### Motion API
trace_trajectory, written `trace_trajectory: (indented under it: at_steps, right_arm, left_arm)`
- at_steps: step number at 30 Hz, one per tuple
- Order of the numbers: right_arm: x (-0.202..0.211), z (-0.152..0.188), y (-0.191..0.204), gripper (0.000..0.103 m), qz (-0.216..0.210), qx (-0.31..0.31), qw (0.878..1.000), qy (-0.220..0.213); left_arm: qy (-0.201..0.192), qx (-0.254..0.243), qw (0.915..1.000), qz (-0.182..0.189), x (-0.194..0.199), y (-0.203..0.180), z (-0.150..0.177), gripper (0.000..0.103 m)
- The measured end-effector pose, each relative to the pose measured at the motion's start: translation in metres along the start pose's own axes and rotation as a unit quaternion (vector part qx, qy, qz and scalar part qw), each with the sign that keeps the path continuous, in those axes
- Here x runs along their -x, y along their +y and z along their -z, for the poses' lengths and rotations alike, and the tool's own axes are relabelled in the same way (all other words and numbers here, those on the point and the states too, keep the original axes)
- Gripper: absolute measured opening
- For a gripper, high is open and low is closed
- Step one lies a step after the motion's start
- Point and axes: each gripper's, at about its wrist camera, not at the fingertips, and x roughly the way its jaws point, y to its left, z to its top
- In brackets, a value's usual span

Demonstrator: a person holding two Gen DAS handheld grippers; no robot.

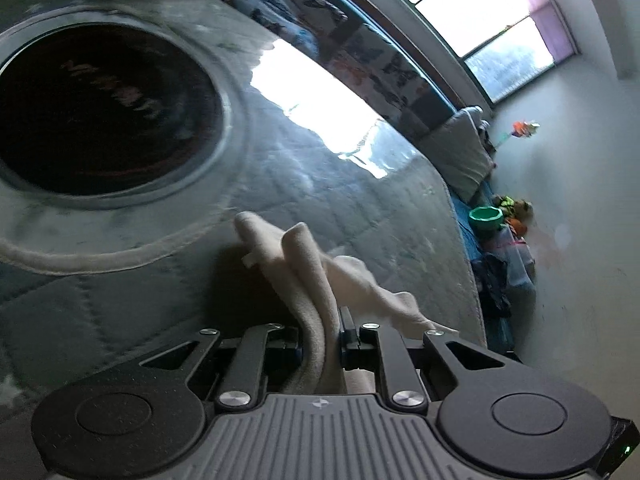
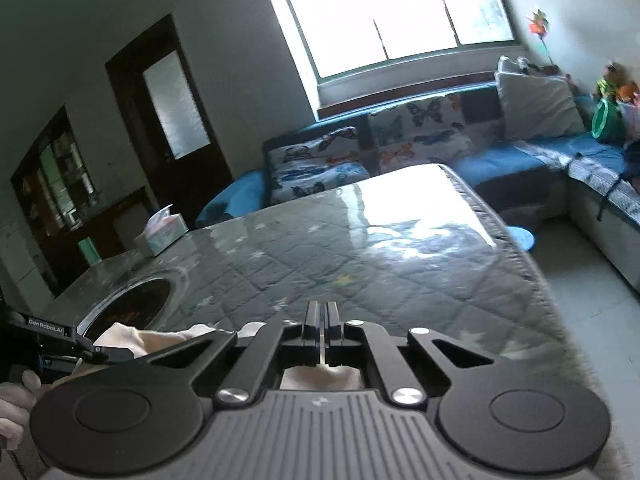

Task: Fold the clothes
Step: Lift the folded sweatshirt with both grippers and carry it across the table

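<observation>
Clamping cream cloth (image 1: pixel 316 280) in left gripper (image 1: pixel 322 336) jaws; right gripper (image 2: pixel 321 328) jaws pinched on cloth edge above quilted worktop (image 2: pixel 360 264).

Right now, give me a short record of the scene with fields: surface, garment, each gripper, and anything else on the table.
surface: grey quilted table cover under a glossy sheet, with a dark round opening
garment: cream soft cloth, bunched and lifted, not yet folded flat
left gripper: shut on the cream cloth, which passes between its fingers
right gripper: jaws together, a thin edge of the cloth appears pinched between them
other: tissue box at the far left edge of the table
background: butterfly-print cushions below the window
</observation>
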Motion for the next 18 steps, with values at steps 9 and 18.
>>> trace_trajectory:
  at_steps: [9, 18]
  right_arm:
    - [-0.020, 0.016, -0.014, 0.019, 0.007, -0.014, 0.999, 0.045]
    - [-0.044, 0.030, -0.008, 0.045, -0.008, -0.025, 0.997, 0.069]
  left_arm:
    - [0.011, 0.017, 0.9997, -0.014, -0.005, 0.017, 0.000, 0.017]
    - [0.017, 0.015, 0.9996, -0.017, -0.009, 0.018, 0.002, 0.017]
